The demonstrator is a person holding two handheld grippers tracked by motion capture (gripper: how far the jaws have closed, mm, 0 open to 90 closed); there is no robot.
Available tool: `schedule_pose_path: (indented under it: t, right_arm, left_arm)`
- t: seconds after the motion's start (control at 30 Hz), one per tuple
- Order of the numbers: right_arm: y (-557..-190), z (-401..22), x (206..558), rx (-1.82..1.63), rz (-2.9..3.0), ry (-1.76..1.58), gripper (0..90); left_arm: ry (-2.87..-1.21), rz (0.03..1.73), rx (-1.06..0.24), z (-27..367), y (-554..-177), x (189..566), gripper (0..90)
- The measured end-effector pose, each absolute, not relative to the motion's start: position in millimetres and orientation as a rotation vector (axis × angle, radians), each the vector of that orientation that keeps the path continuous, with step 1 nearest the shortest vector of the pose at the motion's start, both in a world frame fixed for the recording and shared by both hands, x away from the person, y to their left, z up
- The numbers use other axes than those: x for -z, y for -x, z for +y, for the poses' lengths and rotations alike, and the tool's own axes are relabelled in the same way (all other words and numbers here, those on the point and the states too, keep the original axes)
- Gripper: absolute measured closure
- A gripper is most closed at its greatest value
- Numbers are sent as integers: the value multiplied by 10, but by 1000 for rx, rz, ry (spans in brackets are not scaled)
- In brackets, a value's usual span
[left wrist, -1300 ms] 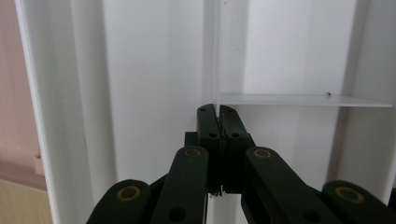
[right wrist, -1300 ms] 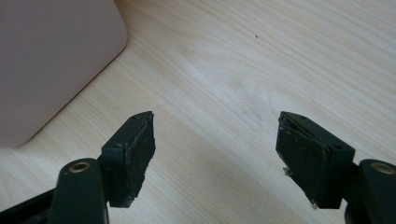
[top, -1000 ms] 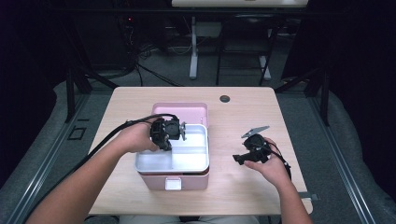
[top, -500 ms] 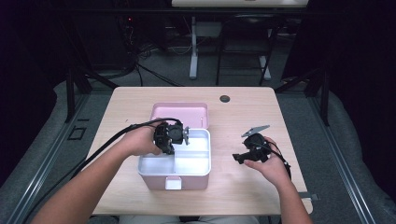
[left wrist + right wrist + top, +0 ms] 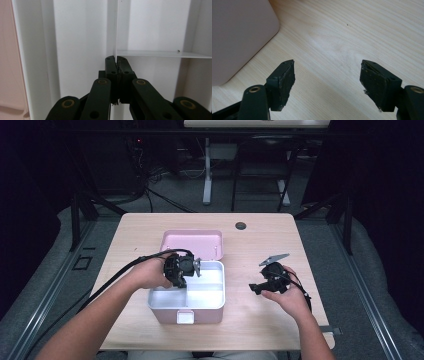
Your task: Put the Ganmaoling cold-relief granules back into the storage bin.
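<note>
Left claw (image 5: 116, 65) pinched on white divider (image 5: 116, 30) inside pink box (image 5: 186, 316), mid-bench; lift straight, no twisting. Right claw (image 5: 327, 85) wide, empty, near right edge.

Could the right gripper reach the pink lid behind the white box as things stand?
Probably yes. The right gripper, jaws open and holding nothing, rests on bare table, and the pink lid lies uncovered behind the white box; the left gripper hovers nearby.

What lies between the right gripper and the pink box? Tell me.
Nothing: a bare stretch of the wooden table separates the right gripper from the pink box, seen in the high view and the right gripper view.
</note>
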State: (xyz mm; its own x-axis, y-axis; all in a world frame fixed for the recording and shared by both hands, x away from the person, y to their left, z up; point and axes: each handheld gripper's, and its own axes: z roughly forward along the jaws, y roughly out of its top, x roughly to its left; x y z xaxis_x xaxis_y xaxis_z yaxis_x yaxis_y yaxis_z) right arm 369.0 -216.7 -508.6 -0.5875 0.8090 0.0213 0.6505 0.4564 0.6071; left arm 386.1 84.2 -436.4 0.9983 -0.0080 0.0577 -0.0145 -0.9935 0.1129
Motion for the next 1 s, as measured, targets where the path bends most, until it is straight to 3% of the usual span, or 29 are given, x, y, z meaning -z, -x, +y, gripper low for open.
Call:
schedule_pose_path:
  t: [0.67, 1.0]
  right_arm:
    - [-3921, -1951, 4782, -815, 2423, -1186, 291]
    - [-4070, -1846, 4628, -831, 2407, -1178, 308]
  left_arm:
    - [-3038, -3, -147, 866, -3821, 4393, 860]
    - [-3033, 145, -139, 1166, -3845, 4377, 812]
